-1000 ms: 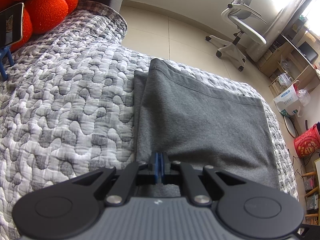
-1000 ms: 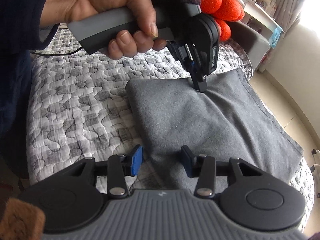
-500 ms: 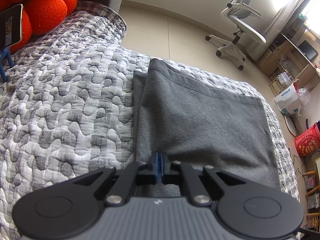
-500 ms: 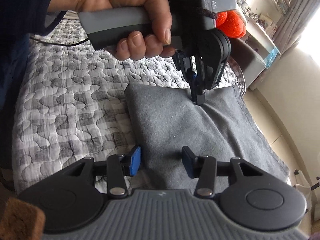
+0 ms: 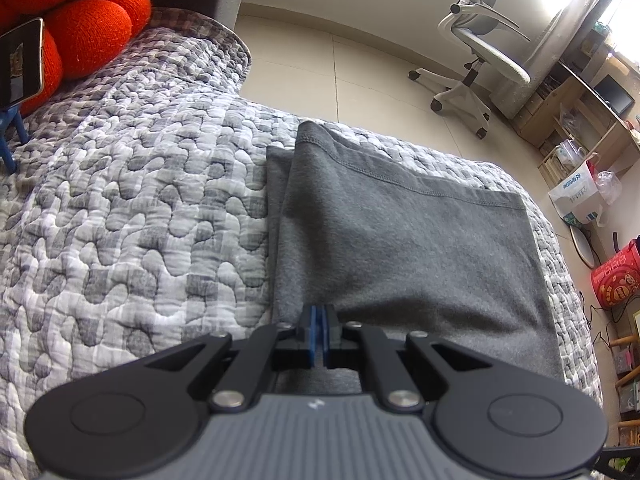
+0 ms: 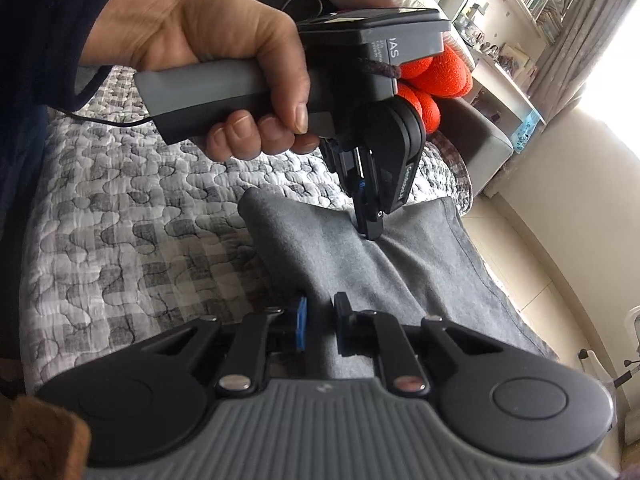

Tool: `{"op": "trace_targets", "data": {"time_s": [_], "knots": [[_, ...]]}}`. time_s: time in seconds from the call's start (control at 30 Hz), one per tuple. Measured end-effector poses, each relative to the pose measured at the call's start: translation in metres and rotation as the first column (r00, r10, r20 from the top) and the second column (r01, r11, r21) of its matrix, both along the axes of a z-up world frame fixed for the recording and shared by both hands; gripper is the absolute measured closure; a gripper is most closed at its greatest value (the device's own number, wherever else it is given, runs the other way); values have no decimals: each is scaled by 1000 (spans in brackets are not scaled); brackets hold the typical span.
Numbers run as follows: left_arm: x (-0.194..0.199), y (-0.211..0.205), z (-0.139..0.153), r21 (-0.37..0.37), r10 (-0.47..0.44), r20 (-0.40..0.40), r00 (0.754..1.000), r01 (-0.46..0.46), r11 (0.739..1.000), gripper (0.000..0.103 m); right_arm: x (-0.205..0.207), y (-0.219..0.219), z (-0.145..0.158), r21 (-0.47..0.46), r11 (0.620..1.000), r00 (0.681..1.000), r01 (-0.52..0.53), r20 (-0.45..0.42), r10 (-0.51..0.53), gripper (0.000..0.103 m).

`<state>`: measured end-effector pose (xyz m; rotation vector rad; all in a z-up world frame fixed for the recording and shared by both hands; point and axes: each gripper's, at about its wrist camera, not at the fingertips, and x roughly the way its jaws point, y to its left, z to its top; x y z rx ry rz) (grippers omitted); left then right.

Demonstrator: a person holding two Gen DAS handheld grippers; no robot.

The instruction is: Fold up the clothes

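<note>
Both claws on grey garment [image 5: 404, 248]; right claw [image 6: 320, 330] narrowed (gap remains).

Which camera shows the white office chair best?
The left wrist view: the white office chair stands whole on the floor beyond the bed, with seat, armrests and wheeled base clear. The right wrist view looks the other way; only some white shapes show at its right edge, and I cannot tell what they are.

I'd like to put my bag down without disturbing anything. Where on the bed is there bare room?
The quilt lies bare between the grey garment and the red cushion. It is crowded on the garment, where the left gripper and right gripper work.
</note>
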<state>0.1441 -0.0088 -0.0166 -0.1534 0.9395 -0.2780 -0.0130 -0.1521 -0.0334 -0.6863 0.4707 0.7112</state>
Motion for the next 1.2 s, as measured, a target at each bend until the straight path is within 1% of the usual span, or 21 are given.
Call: {"op": "trace_targets", "data": {"time_s": [0.07,0.13,0.23,0.33,0.4,0.47,0.53,0.6,0.7,0.8,0.9,0.93,0.97,1.0,1.07,1.1,1.13,1.2], "knots": [[-1,2,3,7,0,14,1000,0,1000,92,2,0,0,1,1000,1000,5,-6,-5,90],[-3,5,7,15,-1,30,1000,1,1000,80,6,0,1,7,1000,1000,8,-19,-8,90],[-16,21,22,30,-4,100,995,1,1000,79,14,-1,4,30,999,999,23,-45,-22,90],[-29,37,37,44,-10,171,985,2,999,80,23,-6,11,73,996,995,48,-86,-42,90],[-44,40,49,49,-75,239,968,65,997,80,28,-9,13,99,993,992,69,-117,-58,90],[-57,37,57,57,-177,285,942,168,984,80,33,-11,15,117,989,987,88,-142,-71,90],[-71,30,61,83,-283,322,903,270,959,80,38,-11,17,139,984,982,108,-171,-84,90],[-84,19,62,121,-395,340,853,377,918,79,42,-13,19,158,979,976,128,-197,-95,90],[-103,0,54,211,-550,321,771,508,835,79,44,-16,18,171,975,970,143,-221,-103,90],[-122,-18,44,316,-668,266,695,592,741,79,45,-18,16,174,973,965,154,-240,-109,90],[-134,-31,36,395,-732,236,639,625,674,78,46,-18,13,168,973,962,157,-247,-112,90],[-135,-34,32,428,-737,223,639,615,662,77,46,-17,13,167,974,962,155,-248,-111,90],[-134,-38,28,461,-736,211,643,599,655,77,46,-17,13,166,974,963,154,-248,-110,90],[-133,-40,25,490,-734,202,648,582,649,77,46,-17,13,164,975,963,152,-248,-108,90],[-131,-42,22,527,-730,205,652,555,643,77,45,-16,13,162,976,963,148,-247,-106,90],[-130,-41,22,535,-729,211,652,547,644,75,44,-16,13,159,976,964,148,-245,-106,90],[-129,-40,23,545,-727,215,652,538,643,69,44,-16,13,158,976,964,149,-245,-107,90],[-130,-39,23,573,-729,226,647,517,636,62,45,-16,13,157,976,963,152,-245,-111,90]]}}
